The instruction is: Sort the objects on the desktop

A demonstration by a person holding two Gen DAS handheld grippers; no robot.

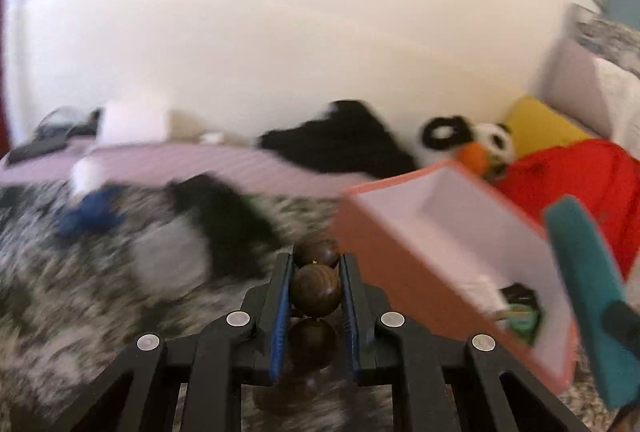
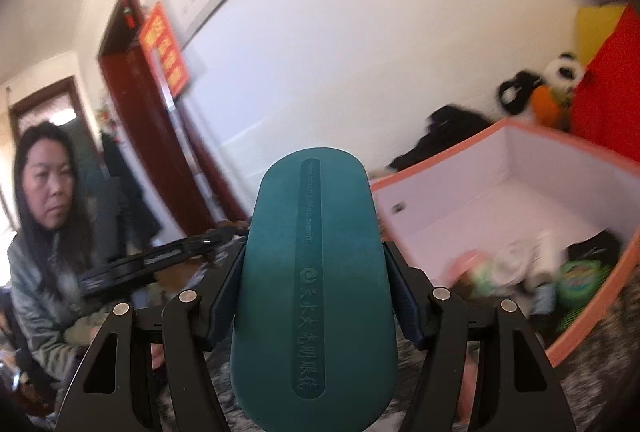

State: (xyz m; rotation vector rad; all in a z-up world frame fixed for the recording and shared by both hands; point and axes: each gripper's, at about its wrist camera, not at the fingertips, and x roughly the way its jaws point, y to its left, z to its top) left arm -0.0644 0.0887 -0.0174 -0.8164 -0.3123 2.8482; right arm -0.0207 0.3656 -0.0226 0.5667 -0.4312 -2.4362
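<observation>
The left hand-held gripper (image 1: 314,288) is clenched on a string of wooden beads (image 1: 315,291), and the right hand-held gripper (image 2: 316,272) grasps a teal glasses case (image 2: 314,284) by its sides. Both are held up just beside the open pink-walled box (image 2: 508,167), which already holds small items, probably so that each can drop in over the rim.

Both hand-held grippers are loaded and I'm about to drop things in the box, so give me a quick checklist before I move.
1. Left hand-held gripper shut on beads: ok.
2. Right hand-held gripper shut on teal case: ok.
3. Box open on top: ok.
4. Free floor space inside box: ok, far half bare.
5. Case directly above the box opening: cannot tell.
6. Beads over box: not ok, left of it.
</observation>
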